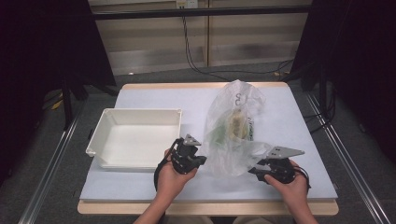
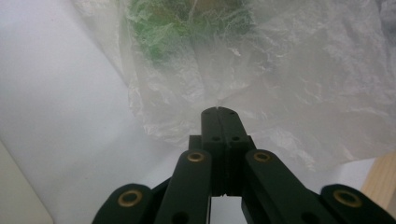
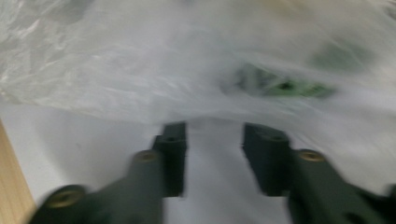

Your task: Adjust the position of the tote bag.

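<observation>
A clear plastic bag [image 1: 232,148] stands in the middle of the pale table [image 1: 154,95], with green and beige packaged items [image 1: 236,126] inside. My left gripper [image 1: 201,161] is at the bag's lower left edge. In the left gripper view its jaws [image 2: 218,112] are closed together, with crinkled bag film [image 2: 280,70] pinched at the tips. My right gripper [image 1: 255,169] is at the bag's lower right corner. Its jaws [image 3: 215,128] stand apart, and the blurred bag film [image 3: 140,60] lies just ahead of them, not between the pads.
A white rectangular tray [image 1: 140,112] with nothing in it lies left of the bag, close behind my left gripper. The table's wooden front edge [image 1: 210,208] runs just below both hands. Cables hang behind the table.
</observation>
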`<state>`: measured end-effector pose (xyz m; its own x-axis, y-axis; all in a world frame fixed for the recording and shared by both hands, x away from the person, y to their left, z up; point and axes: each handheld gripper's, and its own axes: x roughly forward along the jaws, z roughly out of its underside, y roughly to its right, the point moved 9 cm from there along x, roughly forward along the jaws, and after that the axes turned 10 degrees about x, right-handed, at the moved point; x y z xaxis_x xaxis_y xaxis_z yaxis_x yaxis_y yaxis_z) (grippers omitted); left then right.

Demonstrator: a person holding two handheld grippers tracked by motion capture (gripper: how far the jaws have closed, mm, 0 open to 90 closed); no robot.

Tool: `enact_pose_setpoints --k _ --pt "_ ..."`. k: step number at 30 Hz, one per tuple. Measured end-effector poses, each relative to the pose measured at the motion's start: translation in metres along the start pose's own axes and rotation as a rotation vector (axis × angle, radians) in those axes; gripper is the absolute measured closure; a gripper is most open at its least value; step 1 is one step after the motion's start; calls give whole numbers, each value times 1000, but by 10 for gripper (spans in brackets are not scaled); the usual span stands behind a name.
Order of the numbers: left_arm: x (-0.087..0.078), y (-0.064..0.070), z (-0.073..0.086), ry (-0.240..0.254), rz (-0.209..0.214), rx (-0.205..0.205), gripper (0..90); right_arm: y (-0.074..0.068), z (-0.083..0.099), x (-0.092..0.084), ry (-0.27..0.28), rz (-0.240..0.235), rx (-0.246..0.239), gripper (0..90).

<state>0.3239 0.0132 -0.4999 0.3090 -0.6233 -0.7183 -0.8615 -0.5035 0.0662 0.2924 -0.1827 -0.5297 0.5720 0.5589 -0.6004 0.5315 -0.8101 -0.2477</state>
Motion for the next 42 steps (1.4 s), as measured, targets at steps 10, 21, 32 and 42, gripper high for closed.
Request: enact_pose_setpoints --k 10,21,32,42 --pt "-8 10 -20 94 75 -114 78 -33 -8 31 -38 -53 -45 900" --pt "6 10 -7 -17 49 -25 359 -52 -6 39 -46 -90 -72 900" --pt "-11 -15 -5 -48 -24 -32 897 -25 0 10 -52 -38 -51 523" --pt "-17 -28 -4 -57 -50 -46 897 24 2 -10 -21 89 31 461"
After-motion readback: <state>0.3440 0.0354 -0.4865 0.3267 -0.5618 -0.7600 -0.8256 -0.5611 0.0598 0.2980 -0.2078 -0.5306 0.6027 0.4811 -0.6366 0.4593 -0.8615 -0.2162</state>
